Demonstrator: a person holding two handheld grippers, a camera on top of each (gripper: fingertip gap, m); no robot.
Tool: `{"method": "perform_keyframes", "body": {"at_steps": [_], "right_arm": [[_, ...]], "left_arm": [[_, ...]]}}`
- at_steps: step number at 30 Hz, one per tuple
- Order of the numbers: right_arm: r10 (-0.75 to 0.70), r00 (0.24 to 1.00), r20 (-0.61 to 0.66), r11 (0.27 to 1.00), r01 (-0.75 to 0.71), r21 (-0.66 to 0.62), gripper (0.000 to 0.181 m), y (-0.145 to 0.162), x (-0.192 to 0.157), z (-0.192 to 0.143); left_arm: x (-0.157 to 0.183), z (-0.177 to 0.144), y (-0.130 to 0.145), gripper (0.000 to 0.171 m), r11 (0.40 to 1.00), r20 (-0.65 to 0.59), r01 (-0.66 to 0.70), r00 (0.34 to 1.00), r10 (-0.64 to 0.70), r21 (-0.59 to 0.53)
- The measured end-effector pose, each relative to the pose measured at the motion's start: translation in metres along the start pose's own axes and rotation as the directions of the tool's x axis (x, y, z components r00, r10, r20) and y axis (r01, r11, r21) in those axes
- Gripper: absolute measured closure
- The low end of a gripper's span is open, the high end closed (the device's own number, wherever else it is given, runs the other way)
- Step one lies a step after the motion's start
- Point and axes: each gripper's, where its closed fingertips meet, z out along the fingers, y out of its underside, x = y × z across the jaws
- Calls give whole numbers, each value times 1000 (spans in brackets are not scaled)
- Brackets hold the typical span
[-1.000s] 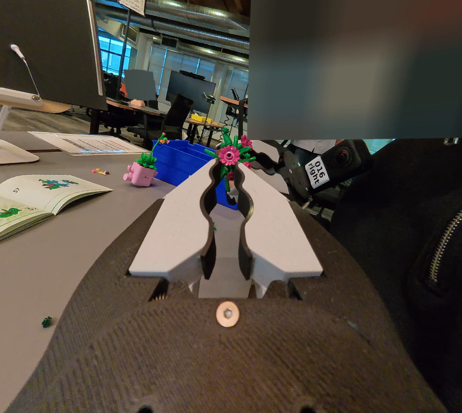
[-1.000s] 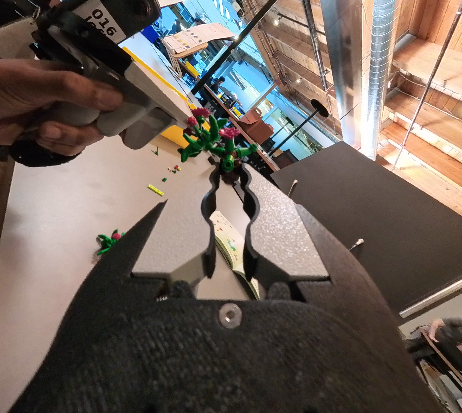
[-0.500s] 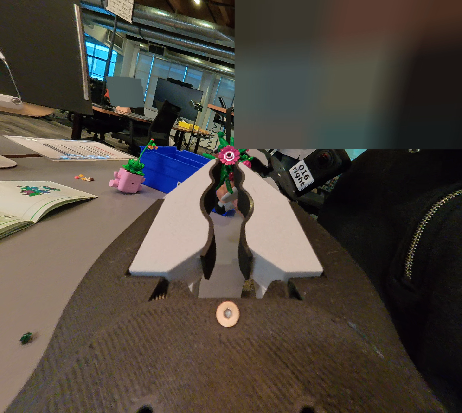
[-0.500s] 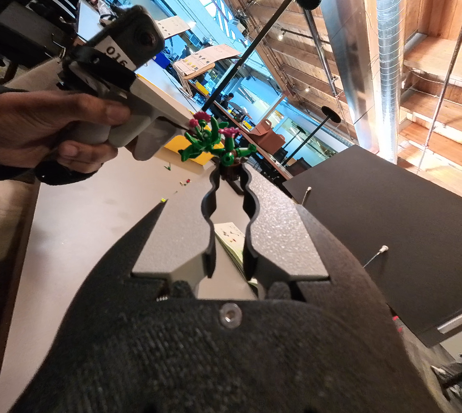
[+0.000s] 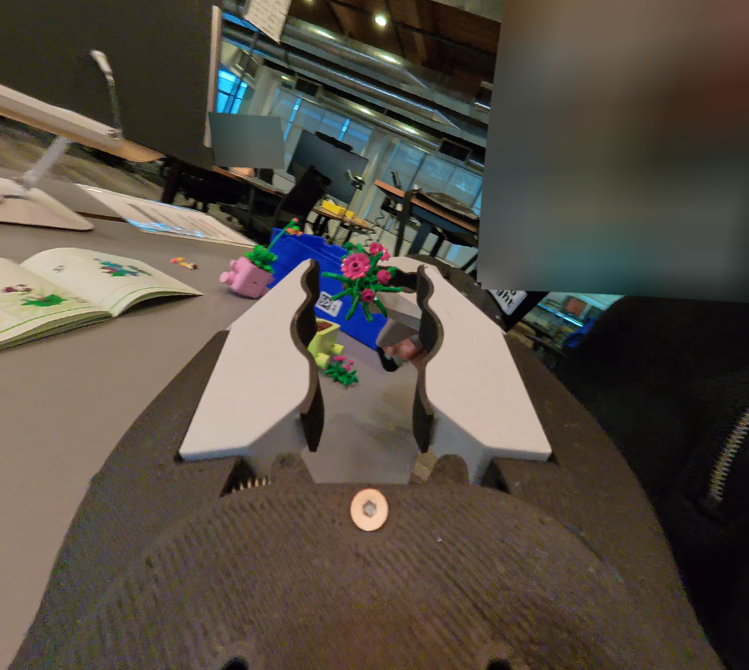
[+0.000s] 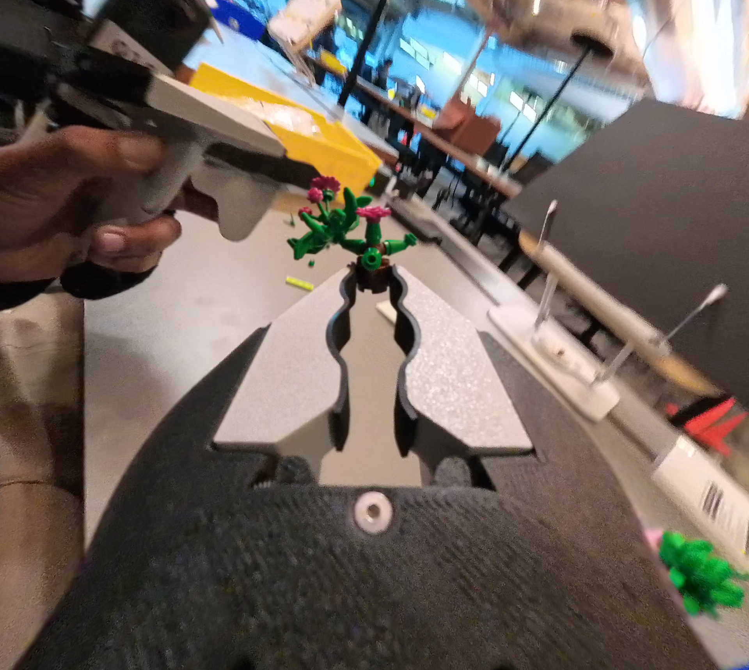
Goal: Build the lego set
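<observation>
My right gripper (image 6: 371, 274) is shut on the brown base of a small lego plant (image 6: 344, 225) with green stems and pink flowers, held above the grey table (image 6: 194, 310). My left gripper (image 5: 365, 270) is open, its jaws standing wide on either side of the plant (image 5: 358, 279) without touching it. In the right wrist view the left gripper (image 6: 247, 184) sits just left of the flowers, held by a hand (image 6: 81, 196). A lime-green lego pot (image 5: 324, 340) and a small flower cluster (image 5: 342, 371) lie on the table below.
A pink lego pot with a green plant (image 5: 249, 277) stands by a blue bin (image 5: 300, 249). An open instruction booklet (image 5: 81, 285) lies at the left. A yellow bin (image 6: 324, 148) and a white lamp base (image 6: 567, 358) stand farther off. Loose pieces dot the table. One gripper's finger ends stand about 5 cm off the other's.
My left gripper has opened and let go of the flowers it was shut around. The right gripper still holds the plant and has swung, blurring its view.
</observation>
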Motion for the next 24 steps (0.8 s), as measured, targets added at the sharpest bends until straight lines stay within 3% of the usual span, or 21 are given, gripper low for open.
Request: {"method": "perform_keyframes", "body": {"at_steps": [3, 6, 8, 11, 13, 15, 17, 24], "right_arm": [[179, 984, 20, 974, -174, -146, 167, 25, -1, 6], [404, 914, 30, 888, -384, -253, 167, 43, -5, 8], [581, 813, 41, 786, -547, -287, 167, 49, -11, 10], [820, 568, 75, 559, -763, -324, 167, 53, -21, 12], [909, 405, 101, 413, -840, -350, 167, 54, -27, 12], [943, 310, 119, 331, -863, -381, 167, 56, -33, 12], [956, 270, 116, 293, -864, -410, 167, 59, -38, 12], [960, 263, 97, 277, -844, -459, 167, 64, -43, 8]], "left_arm": [[-12, -4, 6, 119, 995, 77, -82, 993, 85, -51], [-20, -3, 21, 116, 936, 149, -288, 936, 320, -203], [-23, -1, 33, 114, 828, 164, -452, 837, 522, -331], [-25, 1, 46, 113, 604, 148, -646, 616, 774, -467], [-24, 3, 51, 121, 482, 131, -720, 487, 863, -499], [-24, 5, 61, 130, 420, 94, -731, 443, 892, -538], [-28, 5, 65, 133, 421, 95, -714, 449, 888, -560], [-37, -1, 64, 147, 491, 106, -664, 531, 841, -564]]}}
